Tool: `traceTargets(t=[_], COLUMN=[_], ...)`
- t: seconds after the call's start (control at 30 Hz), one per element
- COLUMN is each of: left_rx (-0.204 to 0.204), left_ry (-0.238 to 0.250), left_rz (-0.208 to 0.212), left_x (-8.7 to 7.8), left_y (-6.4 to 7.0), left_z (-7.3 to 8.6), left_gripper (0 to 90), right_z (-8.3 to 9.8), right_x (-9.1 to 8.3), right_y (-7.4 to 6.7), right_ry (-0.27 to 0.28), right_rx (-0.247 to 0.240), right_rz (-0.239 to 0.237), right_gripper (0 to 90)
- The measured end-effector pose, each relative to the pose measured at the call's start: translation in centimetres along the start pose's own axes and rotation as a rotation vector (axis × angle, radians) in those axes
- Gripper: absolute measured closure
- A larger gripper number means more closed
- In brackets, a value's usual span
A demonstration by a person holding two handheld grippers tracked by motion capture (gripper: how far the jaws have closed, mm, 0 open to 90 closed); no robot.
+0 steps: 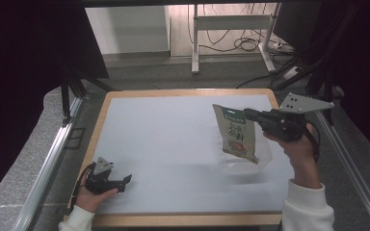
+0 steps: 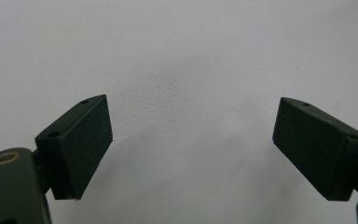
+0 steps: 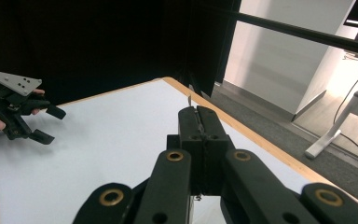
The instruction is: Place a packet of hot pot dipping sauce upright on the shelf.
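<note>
**Pouch held aloft over a clear container**

A printed food pouch (image 1: 236,133) is held off the table by the right gripper (image 1: 248,114), whose jaws are clamped on the pouch's top right corner. The pouch hangs tilted above a clear plastic container (image 1: 265,161) that stands on the white table mat (image 1: 164,139) near the right edge. The carrying step is judged to be in hand. For the next move, the pouch would have to be lowered and its bottom edge lined up inside the container's rim before the grip is released.

The left gripper (image 1: 125,182) is rested on the mat at the near left, jaws spread and empty.

In the right gripper view, only a thin edge of the pouch (image 3: 189,100) is seen between the pressed jaws, while the left gripper (image 3: 46,122) is seen farther off. In the left gripper view, bare mat (image 2: 191,60) is seen between the parted pads (image 2: 91,135).
</note>
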State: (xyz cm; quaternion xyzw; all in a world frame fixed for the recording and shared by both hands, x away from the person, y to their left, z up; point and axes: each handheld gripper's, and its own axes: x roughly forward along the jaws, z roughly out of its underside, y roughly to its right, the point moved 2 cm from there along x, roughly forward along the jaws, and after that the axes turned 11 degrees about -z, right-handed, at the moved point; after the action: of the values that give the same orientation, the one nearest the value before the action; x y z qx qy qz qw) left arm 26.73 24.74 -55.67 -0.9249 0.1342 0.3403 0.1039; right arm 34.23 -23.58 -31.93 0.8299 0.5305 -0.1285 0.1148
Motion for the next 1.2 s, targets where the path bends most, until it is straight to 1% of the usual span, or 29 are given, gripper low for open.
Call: traceTargets(t=[0.17, 0.2, 0.23, 0.27, 0.3, 0.33, 0.37, 0.43, 0.53, 0.6, 0.73, 0.9, 1.03, 1.1, 1.13, 1.17, 1.2], left_rx=[0.000, -0.001, -0.001, 0.001, 0.001, 0.000, 0.000, 0.000, 0.000, -0.001, -0.001, -0.002, 0.003, 0.003, -0.001, -0.001, 0.000], left_ry=[-0.002, -0.001, -0.001, -0.003, -0.003, 0.000, 0.000, -0.002, -0.001, 0.000, 0.001, 0.002, -0.001, 0.000, 0.002, 0.002, 0.001], left_rz=[-0.001, -0.002, -0.002, -0.001, -0.001, -0.003, -0.003, -0.002, -0.002, -0.002, -0.003, -0.003, -0.002, -0.003, -0.003, -0.003, -0.003], left_x=[0.0, 0.0, 0.0, 0.0, 0.0, 0.1, 0.1, 0.0, 0.0, 0.0, 0.0, 0.0, 0.0, 0.0, 0.0, 0.0, 0.0], left_y=[0.0, 0.0, 0.0, 0.0, 0.0, 0.0, 0.0, 0.0, 0.0, 0.0, 0.0, 0.0, 0.0, -0.1, 0.0, 0.0, 0.0], left_z=[0.0, 0.0, 0.0, 0.0, 0.0, 0.0, 0.0, 0.0, 0.0, 0.0, 0.0, 0.0, 0.0, 0.0, 0.0, 0.0, 0.0], left_gripper=[11.7, 11.7, 11.7, 11.7, 11.7, 11.7, 11.6, 11.6, 11.7, 11.6, 11.7, 11.6, 11.6, 11.6, 11.6, 11.6, 11.6], right_z=[0.2, 0.5, 0.5, 0.9, 0.9, 1.2, 1.2, 1.6, 2.0, 2.1, 2.7, 3.1, 3.7, 4.1, 4.4, 4.4, 4.6], right_x=[-0.1, 0.0, 0.0, 0.0, 0.0, 0.0, 0.0, -0.1, 0.1, 0.2, 0.4, 0.4, 0.7, 1.0, 1.5, 1.5, 1.7], right_y=[0.3, 0.7, 0.7, 1.1, 1.1, 1.5, 1.5, 2.0, 2.4, 2.5, 3.1, 3.5, 4.0, 4.2, 4.3, 4.3, 4.3], right_ry=[-0.006, -0.011, -0.011, -0.020, -0.020, -0.027, -0.027, -0.025, -0.041, -0.041, -0.055, -0.055, -0.081, -0.106, -0.137, -0.137, -0.157], right_rx=[0.008, 0.018, 0.018, 0.031, 0.031, 0.042, 0.042, 0.058, 0.062, 0.065, 0.071, 0.081, 0.091, 0.098, 0.101, 0.101, 0.100], right_rz=[0.000, 0.000, 0.000, 0.000, 0.000, 0.006, 0.006, 0.009, 0.023, 0.021, 0.035, 0.041, 0.042, 0.040, 0.040, 0.040, 0.046], right_gripper=[89.8, 89.7, 89.7, 89.7, 89.7, 89.7, 89.7, 89.7, 89.7, 89.7, 89.7, 89.7, 89.6, 89.5, 89.4, 89.4, 89.4])
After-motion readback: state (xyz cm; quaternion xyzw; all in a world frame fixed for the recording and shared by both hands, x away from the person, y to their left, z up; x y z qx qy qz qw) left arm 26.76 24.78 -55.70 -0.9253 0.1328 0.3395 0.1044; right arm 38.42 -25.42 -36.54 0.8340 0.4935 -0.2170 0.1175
